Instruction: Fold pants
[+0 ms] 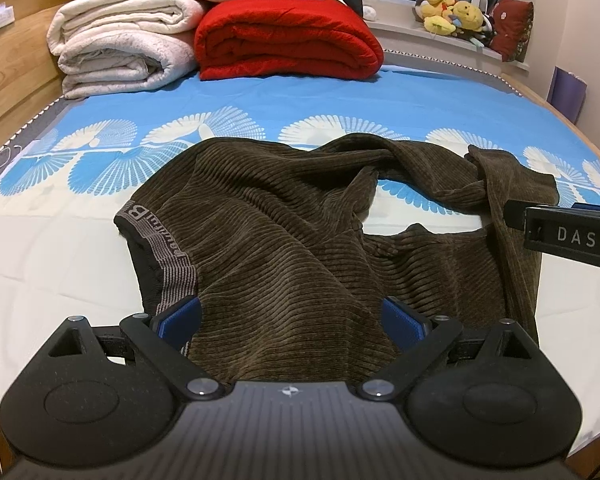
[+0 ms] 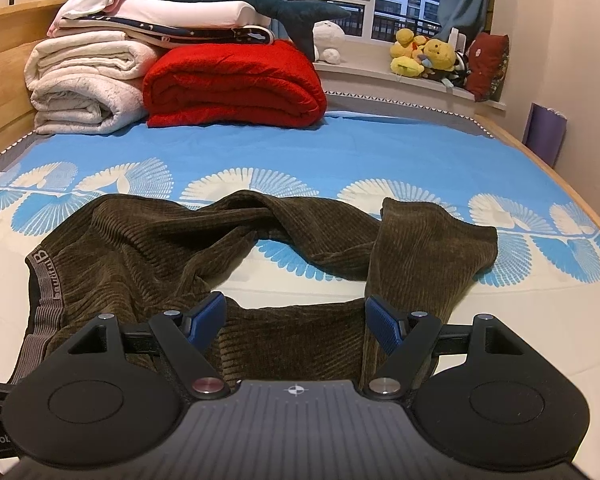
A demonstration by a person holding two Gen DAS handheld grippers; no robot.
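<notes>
Dark brown corduroy pants (image 1: 284,240) lie crumpled on the bed, waistband with a grey striped band (image 1: 172,256) at the left, legs twisted off to the right (image 2: 432,240). My left gripper (image 1: 292,320) is open, its blue pads either side of the cloth near the waistband. My right gripper (image 2: 296,320) is open over the near leg fabric (image 2: 292,340). The right gripper's finger also shows at the right edge of the left wrist view (image 1: 564,232).
The bed has a blue and white patterned sheet (image 1: 340,96). Folded white blankets (image 1: 120,44) and a red blanket (image 1: 288,40) are stacked at the far end. Wooden headboard (image 1: 8,80) at left. Plush toys (image 2: 424,56) sit on the window sill.
</notes>
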